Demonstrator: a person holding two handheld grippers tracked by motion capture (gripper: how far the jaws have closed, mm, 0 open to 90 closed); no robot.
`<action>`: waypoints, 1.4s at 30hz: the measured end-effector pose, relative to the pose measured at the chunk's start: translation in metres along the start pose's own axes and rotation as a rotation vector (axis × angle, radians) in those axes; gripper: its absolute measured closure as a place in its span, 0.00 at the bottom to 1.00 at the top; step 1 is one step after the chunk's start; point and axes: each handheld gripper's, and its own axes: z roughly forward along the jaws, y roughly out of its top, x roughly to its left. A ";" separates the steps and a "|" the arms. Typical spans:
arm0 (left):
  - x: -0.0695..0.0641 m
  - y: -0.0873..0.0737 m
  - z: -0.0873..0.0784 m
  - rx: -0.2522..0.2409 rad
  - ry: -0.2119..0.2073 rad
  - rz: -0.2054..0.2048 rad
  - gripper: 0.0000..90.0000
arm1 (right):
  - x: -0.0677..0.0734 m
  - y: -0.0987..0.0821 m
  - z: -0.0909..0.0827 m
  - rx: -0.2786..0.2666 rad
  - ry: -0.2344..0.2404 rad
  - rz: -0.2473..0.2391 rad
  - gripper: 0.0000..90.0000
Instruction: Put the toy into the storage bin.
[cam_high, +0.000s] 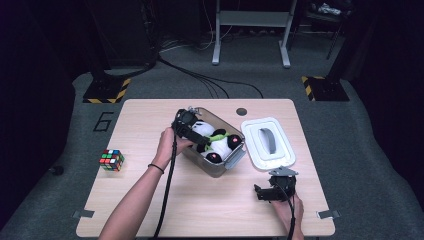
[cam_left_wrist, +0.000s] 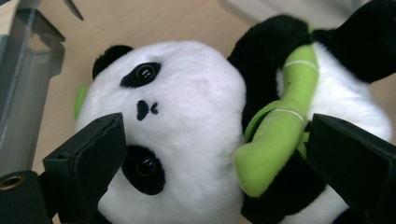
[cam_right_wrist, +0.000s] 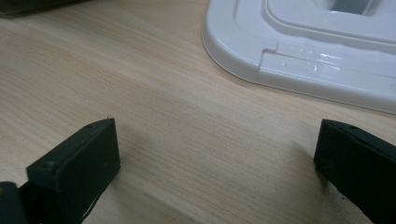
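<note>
Panda toy (cam_high: 216, 141), black and white with a green plush stalk (cam_left_wrist: 275, 130) across its chest, lies in the clear plastic box (cam_high: 226, 167) at mid-table. The left forearm reaches up from the near edge, its hand (cam_high: 167, 145) holding the left gripper (cam_high: 186, 125) over the box's left end, jaws spread wide either side of the panda without pressing it. The right gripper (cam_high: 270, 192) rests low at the near right, jaws wide apart over bare table (cam_right_wrist: 187, 126), just near of the white lid (cam_high: 268, 144).

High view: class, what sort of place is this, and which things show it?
Probably a lab or recording studio: hazard-striped stand bases on grey carpet, cables across the floor, and a number 6 marked beside the wooden table.
</note>
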 end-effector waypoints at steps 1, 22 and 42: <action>0.001 -0.001 -0.002 -0.020 0.001 -0.011 0.06 | 0.000 0.000 0.000 0.000 0.000 0.000 0.00; 0.002 -0.028 -0.064 -0.162 0.024 -0.001 0.00 | 0.000 0.000 0.000 0.000 -0.001 0.000 0.00; 0.027 -0.089 -0.109 -0.241 0.134 -0.069 0.00 | 0.000 0.000 0.000 0.000 -0.001 0.001 0.00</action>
